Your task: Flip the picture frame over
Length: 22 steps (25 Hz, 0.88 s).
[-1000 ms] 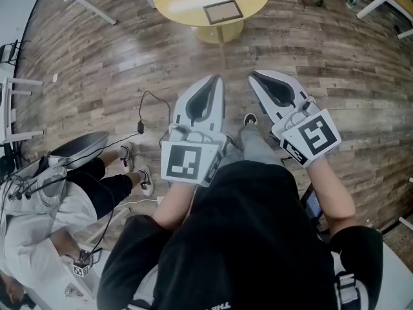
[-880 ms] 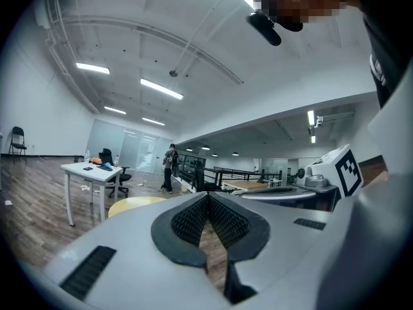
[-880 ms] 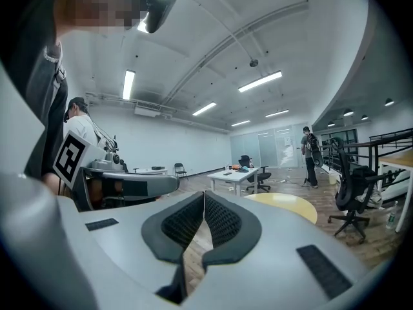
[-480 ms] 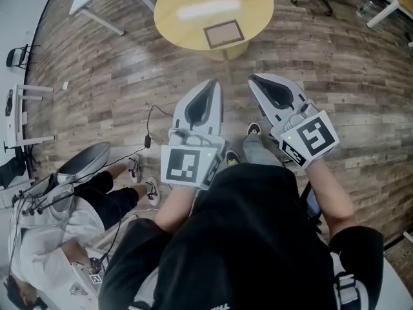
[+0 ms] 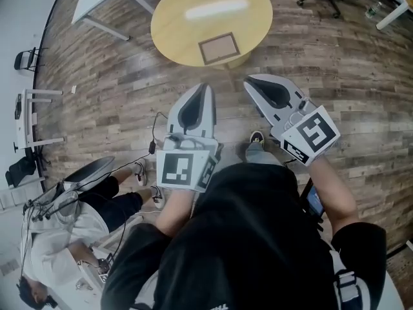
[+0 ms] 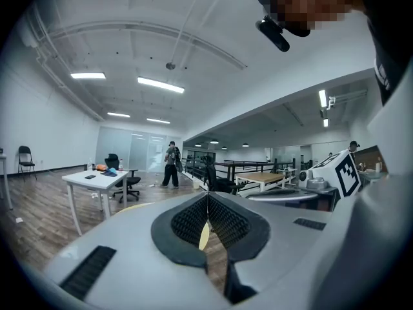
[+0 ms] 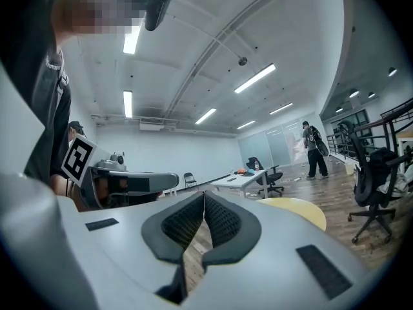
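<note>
Hard to tell front from back on the picture frame [image 5: 218,48], lying flat near the 6 o'clock rim of the round table [image 5: 184,15], well apart across open wood floor [image 5: 113,86] from left gripper [image 5: 204,87] and right gripper [image 5: 249,81] at 6 o'clock, both pinched fully together on nothing.

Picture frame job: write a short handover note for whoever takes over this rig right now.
Grippers: the left gripper has its jaws shut and is empty. The right gripper is the same. Both are held about level over the wooden plank floor, short of the table.
Things: the brown rectangular picture frame lies flat on the round light wooden table, towards the side nearest the person, with nothing touching it.
Done: nothing yet.
Left: get to the table, open the jaws, grip the frame and flip it over.
</note>
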Tool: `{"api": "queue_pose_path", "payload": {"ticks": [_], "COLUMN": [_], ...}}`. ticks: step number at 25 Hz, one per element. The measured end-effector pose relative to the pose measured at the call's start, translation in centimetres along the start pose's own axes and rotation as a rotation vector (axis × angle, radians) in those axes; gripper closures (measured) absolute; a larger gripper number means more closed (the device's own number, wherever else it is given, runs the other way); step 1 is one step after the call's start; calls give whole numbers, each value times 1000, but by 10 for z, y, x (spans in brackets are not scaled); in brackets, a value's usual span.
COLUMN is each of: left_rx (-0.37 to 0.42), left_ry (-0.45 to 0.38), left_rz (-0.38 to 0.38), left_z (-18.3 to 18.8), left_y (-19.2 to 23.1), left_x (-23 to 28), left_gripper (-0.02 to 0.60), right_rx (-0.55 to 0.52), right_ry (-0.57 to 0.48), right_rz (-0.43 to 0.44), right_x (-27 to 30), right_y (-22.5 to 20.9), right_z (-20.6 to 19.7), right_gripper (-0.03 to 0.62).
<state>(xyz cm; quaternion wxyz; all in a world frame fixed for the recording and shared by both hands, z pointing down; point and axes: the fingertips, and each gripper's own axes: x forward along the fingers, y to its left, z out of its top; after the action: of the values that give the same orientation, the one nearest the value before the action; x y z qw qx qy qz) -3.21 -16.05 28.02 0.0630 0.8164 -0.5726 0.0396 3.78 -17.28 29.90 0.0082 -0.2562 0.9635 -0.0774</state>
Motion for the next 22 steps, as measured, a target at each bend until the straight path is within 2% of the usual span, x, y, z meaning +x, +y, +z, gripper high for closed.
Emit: {"api": "queue_pose_path", "payload": {"ticks": [9,13,17,22], "left_rx": [-2,-3,-9,-30], "left_ry": [1,-6,-7,13], "left_rz": [12,-6,-27,-41], "left_z": [0,0,3,2], "left_y": [-4,3,18,53], "left_x": [32,51,79,115], "left_gripper": [558,558,558,558], "right_rx": [17,-42,-94,-101], "right_ry": [9,54,96,136], "right_rz": [80,87,77,65], "right_x": [2,13,33,71], "right_y": [-25,-35,-58,-87], "right_z": [-5,-13,-15,-19], "right_gripper": [574,575,574,574]}}
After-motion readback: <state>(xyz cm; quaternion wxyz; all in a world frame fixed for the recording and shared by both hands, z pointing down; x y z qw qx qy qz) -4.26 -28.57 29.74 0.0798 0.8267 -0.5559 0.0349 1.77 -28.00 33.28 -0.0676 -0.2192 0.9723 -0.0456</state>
